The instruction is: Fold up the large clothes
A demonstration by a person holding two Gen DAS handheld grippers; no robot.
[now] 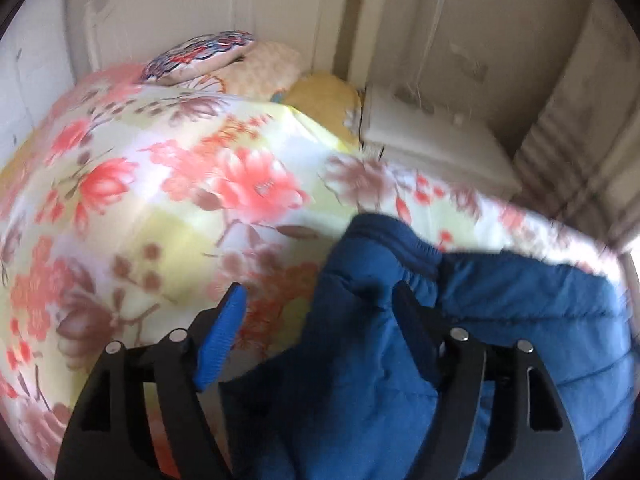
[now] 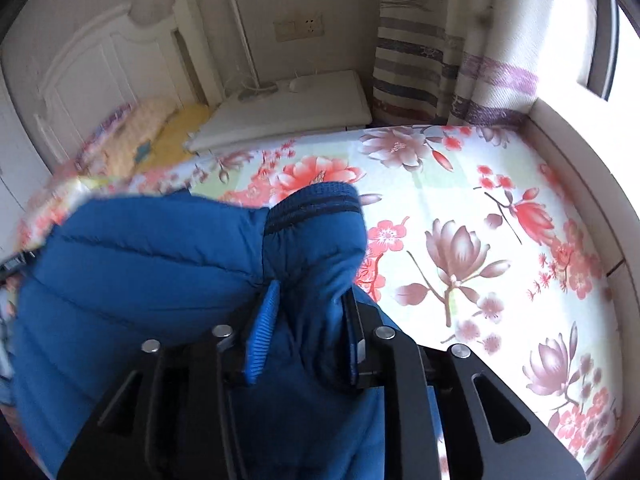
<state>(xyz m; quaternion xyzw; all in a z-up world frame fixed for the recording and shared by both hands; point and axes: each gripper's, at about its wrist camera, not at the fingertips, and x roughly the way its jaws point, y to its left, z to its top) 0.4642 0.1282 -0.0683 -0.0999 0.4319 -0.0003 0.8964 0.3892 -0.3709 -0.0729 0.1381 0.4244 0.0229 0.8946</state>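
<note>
Fingers [image 2: 262, 332] of both grippers — left [image 1: 320, 320], right [image 2: 306, 328] — hold blue jacket [image 2: 140, 264].

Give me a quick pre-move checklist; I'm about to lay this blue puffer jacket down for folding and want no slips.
1. Right gripper pinching the blue jacket near its cuff: ok.
2. Left gripper closed on jacket: not ok, fabric lies between spread fingers.
3. Floral bedspread free ahead for laying down: ok.
4. Jacket spread flat: not ok, bunched.
5. Pillows out of the way: ok.
6. Zipper state: cannot tell.
</note>
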